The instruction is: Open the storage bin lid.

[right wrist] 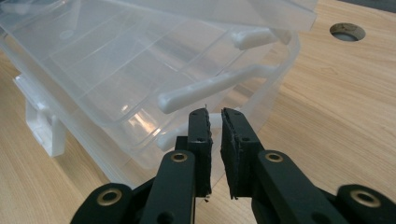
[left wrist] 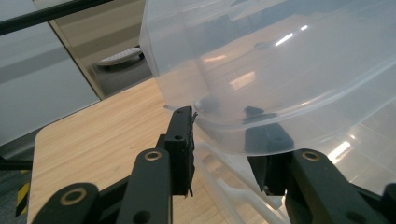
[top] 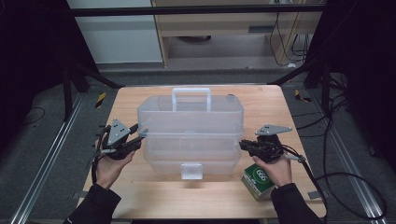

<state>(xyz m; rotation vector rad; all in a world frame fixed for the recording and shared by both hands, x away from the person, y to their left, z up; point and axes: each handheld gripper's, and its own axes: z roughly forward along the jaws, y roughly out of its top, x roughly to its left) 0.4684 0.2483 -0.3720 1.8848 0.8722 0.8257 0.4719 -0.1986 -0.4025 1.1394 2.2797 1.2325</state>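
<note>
Both grippers are sitting at the two ends of a big see-through plastic box (top: 191,133), which is standing in the middle of the wooden table (top: 261,100). On the person's left, the left gripper (top: 143,134) is pointing in at the left end of the box. In the left gripper view its jaws are standing partly apart, with the rounded corner edge of the box's top part (left wrist: 261,79) coming down between them. One jaw is sitting outside the clear wall and right against it, and the other jaw is showing through the wall, so the edge is lying in the gap. I cannot tell if the pads are squeezing it. On the other side, the right gripper (top: 243,144) is pointing at the right end of the box. In the right gripper view its jaws are nearly shut, with just a thin gap and nothing in it. The tips are sitting just beside a white bar (right wrist: 219,86) on the box's end, but they are not holding it. The box's white handle (top: 191,95) is standing up on top, and a white latch (top: 192,171) is hanging on the front. A small green and white carton (top: 257,181) is lying on the table under the right hand (top: 275,169), near the box's front corner.
</note>
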